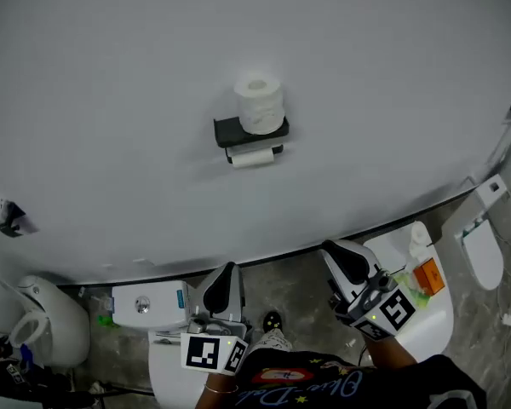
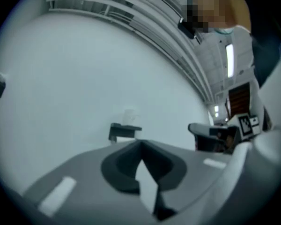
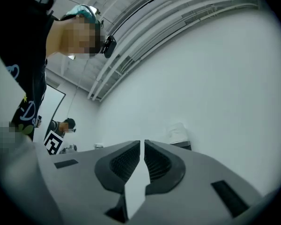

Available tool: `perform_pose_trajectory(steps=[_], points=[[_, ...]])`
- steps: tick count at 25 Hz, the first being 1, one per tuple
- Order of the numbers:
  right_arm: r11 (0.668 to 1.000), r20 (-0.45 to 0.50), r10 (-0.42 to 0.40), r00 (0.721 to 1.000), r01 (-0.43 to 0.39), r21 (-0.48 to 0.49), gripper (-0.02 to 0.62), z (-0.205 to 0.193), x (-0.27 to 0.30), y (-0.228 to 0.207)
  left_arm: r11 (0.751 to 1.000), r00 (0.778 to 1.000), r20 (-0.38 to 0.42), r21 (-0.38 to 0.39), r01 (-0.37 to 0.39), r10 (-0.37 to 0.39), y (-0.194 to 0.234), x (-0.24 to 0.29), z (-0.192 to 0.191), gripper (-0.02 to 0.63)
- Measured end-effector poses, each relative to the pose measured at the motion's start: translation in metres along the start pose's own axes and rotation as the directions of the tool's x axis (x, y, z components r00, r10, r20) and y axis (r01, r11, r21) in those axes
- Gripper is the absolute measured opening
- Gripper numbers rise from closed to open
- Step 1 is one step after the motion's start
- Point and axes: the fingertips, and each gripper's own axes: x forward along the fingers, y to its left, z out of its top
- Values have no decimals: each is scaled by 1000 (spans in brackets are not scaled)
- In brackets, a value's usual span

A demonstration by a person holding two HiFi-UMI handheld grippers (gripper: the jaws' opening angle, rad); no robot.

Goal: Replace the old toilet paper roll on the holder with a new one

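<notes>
A black holder is fixed on the white wall. A full white toilet roll stands upright on its top, and a thin, nearly spent roll hangs beneath it. My left gripper is low in the head view, below and left of the holder, shut with nothing in it. My right gripper is below and right of the holder, also shut and empty. Both are well short of the wall. In the left gripper view the holder is ahead beyond the shut jaws. The right gripper view has the full roll ahead, slightly right.
A white toilet and a white cistern box stand at the lower left. A white fixture with an orange pack sits at lower right, another toilet further right. A wall plate is at left.
</notes>
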Motion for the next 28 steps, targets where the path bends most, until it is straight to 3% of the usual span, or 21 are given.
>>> perform_pose_trajectory(steps=[5,10,12,13,14,16,17,19,20,23,24,26,28], points=[[999,-37,-38,999,38,13,14,-27,83,-49,997,997,-15,-6,74,-74,55,84,1,-3],[997,-97,-72,993,75,28,14,-46,112,-76,992,993,-50,-63,107,-111,65,121,-12,-3],[996,-98,-76,992,80,32,14,-47,118,-85,980,991,-35,-155,123,-130,65,133,-15,-3],[996,-102,-78,992,82,35,14,-46,120,-90,959,991,-8,-253,127,-133,67,139,-16,-3],[996,-104,-77,992,81,35,14,-44,123,-94,915,991,31,-382,132,-130,70,146,-16,-3],[997,-102,-70,992,73,24,14,-38,126,-97,762,989,121,-631,144,-87,76,159,-18,26],[997,-98,-70,993,72,15,14,-34,125,-98,693,987,150,-706,146,-55,78,165,-21,73],[997,-87,-80,993,80,-3,14,-27,124,-102,601,986,168,-786,144,-16,80,182,-31,115],[996,-84,-86,993,86,-8,14,-25,124,-105,552,985,171,-821,149,-13,80,194,-37,178],[994,-91,-107,990,106,-14,14,-25,118,-110,387,985,173,-909,158,5,84,220,-56,256],[993,-95,-115,989,114,-17,14,-25,115,-112,348,985,170,-925,152,20,87,226,-61,258],[992,-96,-130,987,128,-22,14,-24,110,-115,296,985,163,-945,139,56,94,235,-66,258],[990,-90,-143,986,142,-23,14,-23,103,-118,275,983,159,-953,129,90,102,241,-68,258]])
